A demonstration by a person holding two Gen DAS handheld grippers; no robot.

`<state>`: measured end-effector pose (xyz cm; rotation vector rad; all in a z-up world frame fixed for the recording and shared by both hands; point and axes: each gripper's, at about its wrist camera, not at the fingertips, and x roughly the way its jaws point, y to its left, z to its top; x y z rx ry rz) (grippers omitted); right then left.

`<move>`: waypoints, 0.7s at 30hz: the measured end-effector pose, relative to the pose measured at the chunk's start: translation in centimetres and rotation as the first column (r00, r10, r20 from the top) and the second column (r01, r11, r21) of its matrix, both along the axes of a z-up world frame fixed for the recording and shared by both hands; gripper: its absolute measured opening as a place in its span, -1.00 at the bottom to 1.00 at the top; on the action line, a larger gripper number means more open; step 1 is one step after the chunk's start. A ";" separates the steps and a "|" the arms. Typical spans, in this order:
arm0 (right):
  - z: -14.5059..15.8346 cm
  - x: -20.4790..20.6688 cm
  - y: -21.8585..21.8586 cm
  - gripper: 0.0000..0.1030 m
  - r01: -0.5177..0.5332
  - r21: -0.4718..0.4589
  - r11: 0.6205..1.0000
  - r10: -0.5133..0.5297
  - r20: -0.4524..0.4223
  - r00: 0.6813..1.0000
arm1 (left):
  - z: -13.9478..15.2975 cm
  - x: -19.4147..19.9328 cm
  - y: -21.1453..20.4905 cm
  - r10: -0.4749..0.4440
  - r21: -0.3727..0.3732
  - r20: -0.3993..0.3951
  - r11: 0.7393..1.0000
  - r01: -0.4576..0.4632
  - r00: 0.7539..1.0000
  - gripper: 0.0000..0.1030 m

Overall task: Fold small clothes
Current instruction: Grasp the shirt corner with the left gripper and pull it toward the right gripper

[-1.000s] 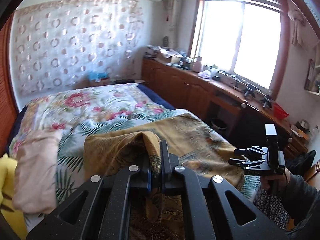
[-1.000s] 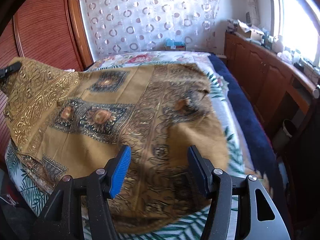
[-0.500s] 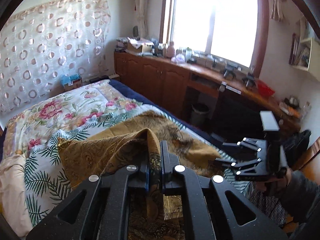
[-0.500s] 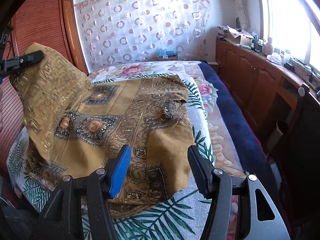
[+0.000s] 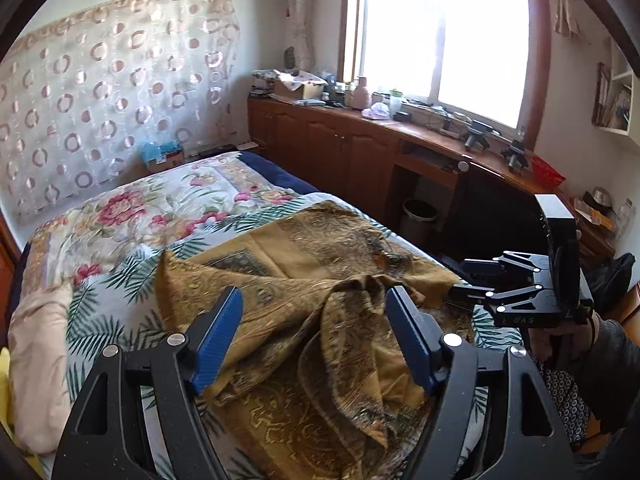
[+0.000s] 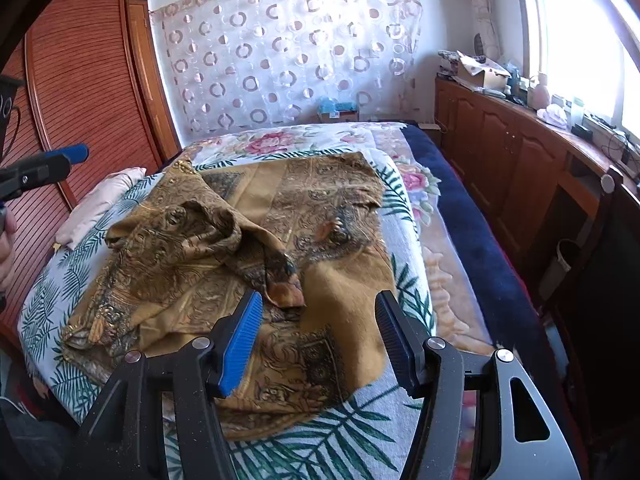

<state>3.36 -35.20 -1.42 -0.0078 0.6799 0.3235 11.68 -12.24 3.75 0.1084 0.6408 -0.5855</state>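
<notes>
A mustard-gold patterned cloth (image 5: 304, 264) lies on the bed, one side flopped over itself in a rumpled fold (image 6: 188, 224). In the left wrist view my left gripper (image 5: 314, 294) hangs just above that fold. Its jaws are opening, and the blue pads stand wide on either side of a raised ridge of cloth without pressing it. My right gripper (image 6: 320, 298) is open over the cloth's near edge, holding nothing. It also shows in the left wrist view as the right gripper (image 5: 458, 278), held by a hand at the bed's right side.
The bed carries a floral and palm-leaf quilt (image 5: 160, 208). A pink garment (image 6: 104, 200) lies by the left edge. A wooden cabinet run (image 5: 340, 148) with clutter stands under the window, a bin (image 5: 418, 216) below it. A slatted wardrobe (image 6: 80, 100) flanks the bed.
My left gripper was shut on a lifted corner of the cloth; now it has opened and the corner has dropped onto the cloth as a fold. The right gripper has kept still.
</notes>
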 end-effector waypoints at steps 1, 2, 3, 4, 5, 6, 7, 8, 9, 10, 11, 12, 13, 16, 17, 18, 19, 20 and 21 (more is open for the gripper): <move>0.0 0.2 0.3 0.18 -0.007 0.001 1.000 0.007 0.001 1.000 | -0.1 0.0 0.7 0.014 -0.005 -0.003 1.000 -0.014 1.000 0.45; 0.1 0.4 0.6 0.18 -0.017 0.003 1.000 0.017 0.001 1.000 | -0.3 -0.2 1.6 0.035 -0.009 -0.005 0.999 -0.035 0.999 0.45; 0.1 0.6 0.9 0.18 -0.024 0.004 1.000 0.024 0.002 1.000 | -0.6 -0.2 2.1 0.048 -0.009 -0.007 0.999 -0.048 0.999 0.45; 0.2 0.7 1.3 0.18 -0.030 0.003 1.000 0.030 0.003 1.000 | -0.8 -0.2 2.7 0.061 -0.008 -0.007 0.998 -0.061 0.998 0.45; 0.3 1.1 1.7 0.18 -0.038 0.003 0.999 0.038 0.007 0.999 | -1.1 -0.3 3.5 0.079 -0.006 -0.009 0.997 -0.079 0.997 0.45; 0.3 1.4 2.1 0.18 -0.043 0.004 0.999 0.043 0.007 0.999 | -1.3 -0.3 4.3 0.099 -0.003 -0.009 0.995 -0.099 0.995 0.45; 0.5 1.8 2.6 0.18 -0.055 0.006 0.998 0.055 0.007 0.998 | -1.6 -0.3 4.8 0.115 -0.002 -0.010 0.993 -0.115 0.993 0.46; 0.8 2.1 3.1 0.18 -0.064 0.003 0.998 0.064 0.010 0.998 | -1.9 -0.3 5.6 0.136 -0.002 -0.014 0.991 -0.136 0.991 0.45; 1.0 2.5 3.7 0.18 -0.073 -0.002 0.997 0.073 0.015 0.997 | -2.1 -0.2 6.2 0.148 -0.002 -0.017 0.989 -0.148 0.989 0.45; 1.2 2.9 4.2 0.18 -0.084 -0.007 0.996 0.084 0.021 0.996 | -2.2 -0.2 6.9 0.166 -0.002 -0.019 0.986 -0.166 0.986 0.45; 1.3 3.3 4.8 0.18 -0.097 -0.009 0.995 0.097 0.026 0.995 | -2.3 -0.2 7.3 0.179 -0.002 -0.020 0.984 -0.179 0.984 0.46; 1.5 3.7 5.4 0.18 -0.109 -0.008 0.994 0.109 0.027 0.994 | -2.5 -0.3 7.9 0.194 -0.003 -0.019 0.981 -0.194 0.981 0.46; 1.7 4.1 6.0 0.18 -0.123 -0.007 0.992 0.123 0.029 0.992 | -2.6 -0.3 8.4 0.204 -0.004 -0.019 0.979 -0.204 0.979 0.46; 1.8 5.2 7.7 0.18 -0.158 -0.009 0.987 0.158 0.034 0.987 | -2.8 -0.5 9.5 0.235 -0.007 -0.017 0.972 -0.235 0.972 0.45; 1.8 5.5 8.3 0.18 -0.170 -0.011 0.985 0.170 0.033 0.985 | -3.0 -0.5 9.8 0.242 -0.008 -0.017 0.970 -0.242 0.970 0.45; 1.9 5.9 8.9 0.18 -0.181 -0.013 0.983 0.181 0.032 0.983 | -3.1 -0.7 10.0 0.249 -0.008 -0.015 0.968 -0.249 0.968 0.46; 1.8 6.2 9.5 0.18 -0.192 -0.017 0.981 0.192 0.031 0.981 | -3.1 -0.7 10.2 0.257 -0.008 -0.014 0.966 -0.257 0.966 0.45; 1.8 6.5 10.1 0.18 -0.202 -0.021 0.979 0.202 0.029 0.979 | -3.2 -0.7 10.5 0.265 -0.007 -0.013 0.964 -0.265 0.964 0.45; 1.8 7.0 10.5 0.18 -0.209 -0.024 0.978 0.210 0.027 0.977 | -3.2 -0.8 10.7 0.272 -0.006 -0.011 0.962 -0.272 0.962 0.46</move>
